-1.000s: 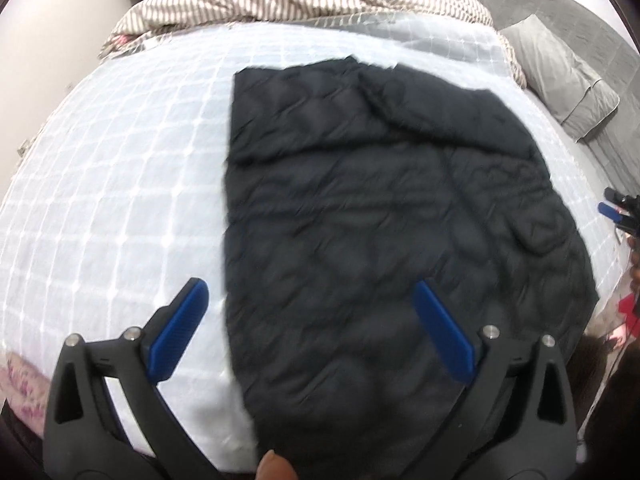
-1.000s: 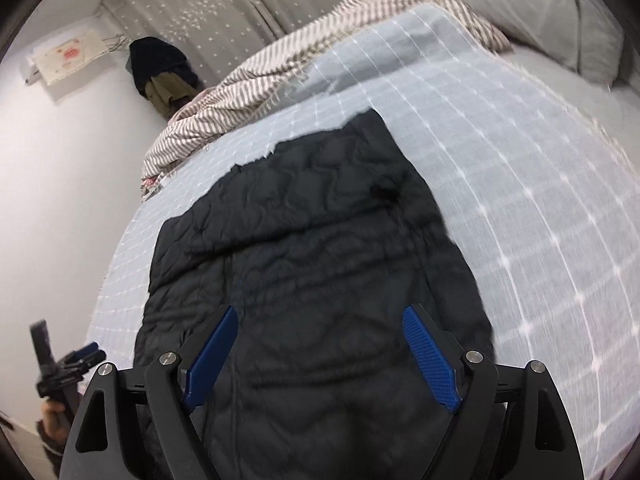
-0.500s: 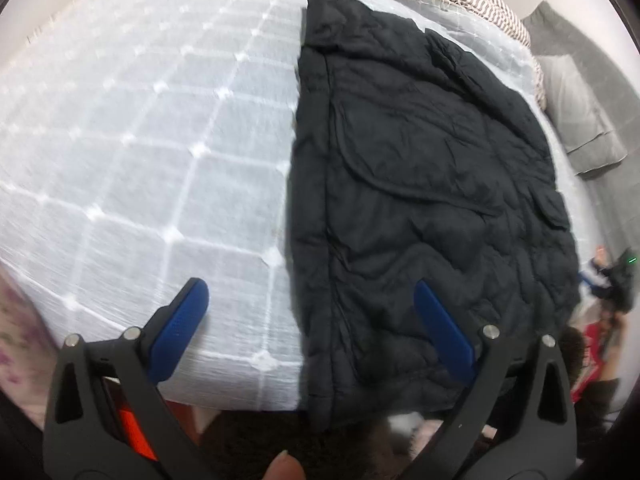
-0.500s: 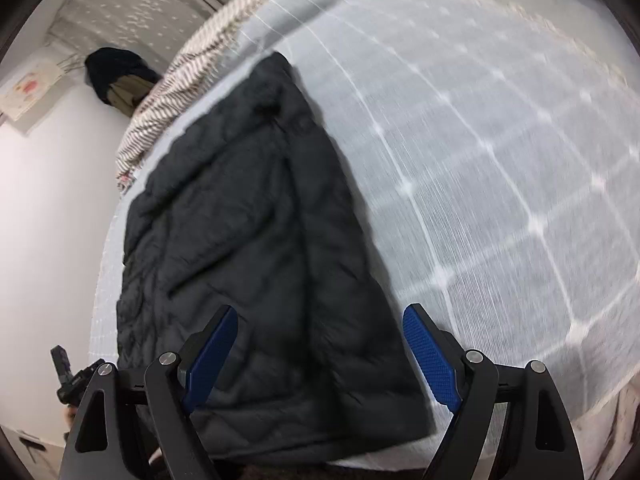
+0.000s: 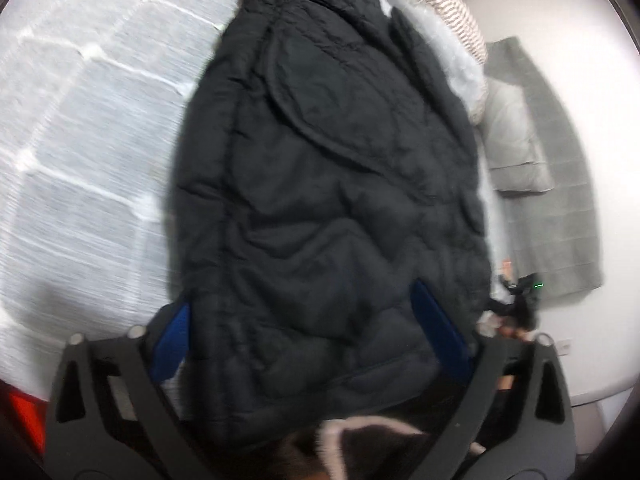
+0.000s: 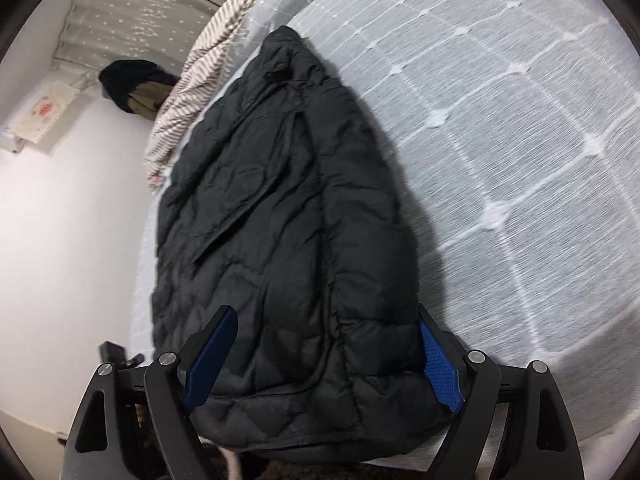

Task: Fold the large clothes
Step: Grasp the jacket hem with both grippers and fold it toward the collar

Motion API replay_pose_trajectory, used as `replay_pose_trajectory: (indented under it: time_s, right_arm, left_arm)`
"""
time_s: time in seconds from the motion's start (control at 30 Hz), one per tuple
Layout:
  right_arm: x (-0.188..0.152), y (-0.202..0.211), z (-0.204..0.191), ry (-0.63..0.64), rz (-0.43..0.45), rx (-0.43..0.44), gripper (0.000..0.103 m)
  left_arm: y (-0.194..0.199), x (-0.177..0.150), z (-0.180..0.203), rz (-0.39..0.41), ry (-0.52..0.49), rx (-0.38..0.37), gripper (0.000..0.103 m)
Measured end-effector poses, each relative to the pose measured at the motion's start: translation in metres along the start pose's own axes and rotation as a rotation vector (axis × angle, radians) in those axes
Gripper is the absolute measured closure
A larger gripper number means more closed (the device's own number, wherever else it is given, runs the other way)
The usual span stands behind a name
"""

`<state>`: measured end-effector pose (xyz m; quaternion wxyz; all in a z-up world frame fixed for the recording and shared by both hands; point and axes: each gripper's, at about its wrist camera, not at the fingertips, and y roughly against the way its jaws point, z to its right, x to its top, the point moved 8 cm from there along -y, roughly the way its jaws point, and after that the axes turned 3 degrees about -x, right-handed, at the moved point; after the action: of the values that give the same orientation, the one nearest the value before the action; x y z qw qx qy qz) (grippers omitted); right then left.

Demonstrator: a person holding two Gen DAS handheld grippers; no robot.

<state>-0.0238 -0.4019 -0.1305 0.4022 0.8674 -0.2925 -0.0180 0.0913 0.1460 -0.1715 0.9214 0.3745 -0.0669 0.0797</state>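
Black quilted jacket (image 5: 328, 208) lies lengthwise on the white gridded bedspread (image 6: 520, 128), hem at the near bed edge. Left gripper (image 5: 308, 344): jaws wide but closing, hem between them. Right gripper (image 6: 324, 360): jaws apart astride the hem, not clamped.

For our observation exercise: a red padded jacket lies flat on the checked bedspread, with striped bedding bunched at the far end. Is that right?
Not quite. The jacket is black, not red, as the right wrist view shows. It does lie flat on the checked bedspread, with striped bedding bunched at the far end.
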Motion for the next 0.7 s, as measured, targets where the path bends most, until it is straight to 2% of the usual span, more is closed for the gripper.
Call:
replay_pose_trajectory:
  time_s: [0.07, 0.13, 0.17, 0.23, 0.27, 0.33, 0.4, 0.53, 0.7]
  right_arm:
    - [-0.003, -0.002, -0.005, 0.003, 0.001, 0.044, 0.024]
    - [-0.007, -0.007, -0.010, 0.001, -0.015, 0.076, 0.047]
    - [-0.010, -0.011, -0.012, 0.002, -0.027, 0.082, 0.055]
    - [-0.013, -0.016, -0.016, 0.016, -0.032, 0.070, 0.077]
    - [-0.014, -0.017, -0.020, 0.025, -0.025, 0.073, 0.082]
    - [-0.015, -0.014, -0.027, 0.035, 0.000, 0.076, 0.088]
    - [-0.014, -0.004, -0.040, 0.064, 0.045, 0.088, 0.091]
    - [-0.014, 0.028, -0.069, 0.129, 0.125, 0.148, 0.094]
    - [-0.017, 0.086, -0.120, 0.226, 0.231, 0.254, 0.094]
  left_arm:
    - [-0.005, -0.004, 0.002, -0.005, 0.025, -0.036, 0.016]
    - [-0.007, -0.006, 0.004, -0.007, 0.014, -0.012, 0.029]
    - [-0.007, -0.007, 0.005, -0.007, 0.010, -0.003, 0.034]
    - [-0.007, -0.009, 0.006, -0.009, 0.016, -0.003, 0.060]
    - [-0.007, -0.010, 0.007, -0.005, 0.019, 0.003, 0.068]
    - [-0.002, -0.009, 0.009, 0.014, 0.009, 0.012, 0.083]
    - [0.010, -0.006, 0.021, 0.067, -0.026, 0.006, 0.088]
    - [0.056, -0.003, 0.074, 0.240, -0.129, -0.109, 0.091]
    - [0.109, -0.013, 0.130, 0.373, -0.266, -0.189, 0.091]
